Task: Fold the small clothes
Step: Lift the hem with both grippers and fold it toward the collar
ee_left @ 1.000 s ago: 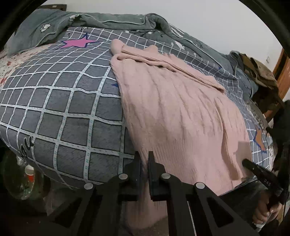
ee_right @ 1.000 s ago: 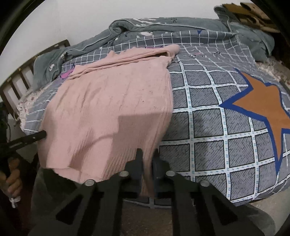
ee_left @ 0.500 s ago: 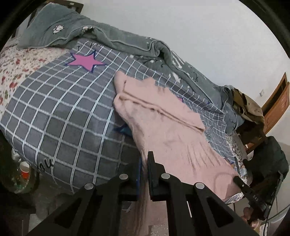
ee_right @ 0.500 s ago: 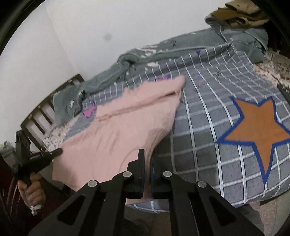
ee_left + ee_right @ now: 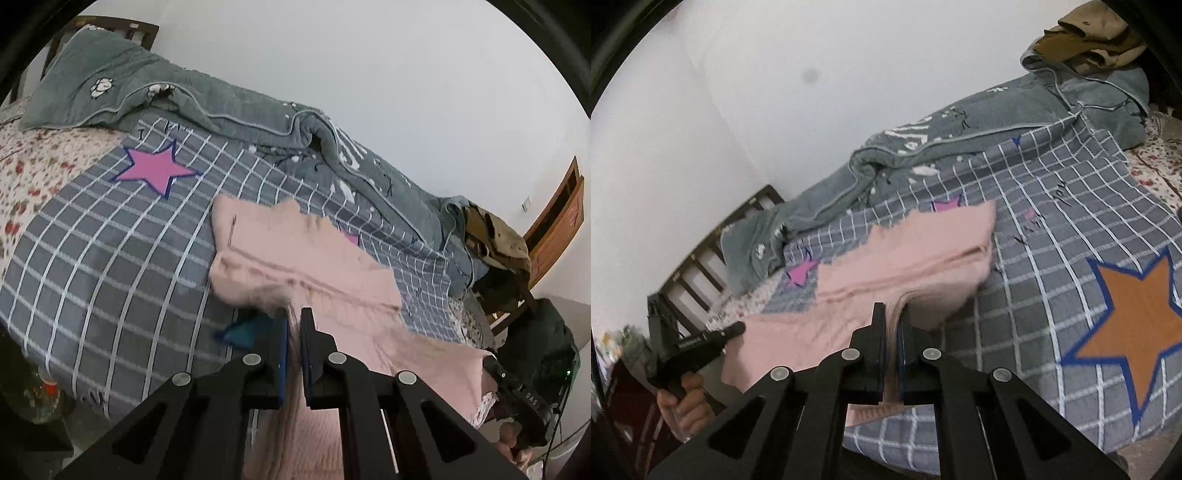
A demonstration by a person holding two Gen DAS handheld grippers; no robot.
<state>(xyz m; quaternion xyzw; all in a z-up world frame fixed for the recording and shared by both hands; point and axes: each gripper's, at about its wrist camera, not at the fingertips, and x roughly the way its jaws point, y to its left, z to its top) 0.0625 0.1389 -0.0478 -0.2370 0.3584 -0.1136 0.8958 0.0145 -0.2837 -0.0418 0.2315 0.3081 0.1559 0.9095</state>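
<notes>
A pink knitted sweater (image 5: 295,258) lies on the grey checked bedspread (image 5: 110,258), its near hem lifted off the bed. My left gripper (image 5: 293,317) is shut on one corner of that hem, the fabric pinched between its pads. My right gripper (image 5: 894,314) is shut on the other corner of the pink sweater (image 5: 916,251). The hem stretches between the two grippers, while the far part with the sleeves still rests on the bedspread (image 5: 1052,240). The right gripper (image 5: 491,363) shows at the far right of the left wrist view, and the left gripper (image 5: 737,328) at the left of the right wrist view.
A rumpled grey-green quilt (image 5: 221,107) lies along the wall side of the bed. Brown clothes (image 5: 495,236) are piled at one end near a wooden cabinet (image 5: 557,225). A dark slatted headboard (image 5: 713,258) stands at the other end. A hand (image 5: 683,402) holds the left gripper's grip.
Both grippers have risen, lifting the sweater's near hem off the bed edge; the hanging part now slopes up from the bedspread, and both views tilt higher toward the wall.
</notes>
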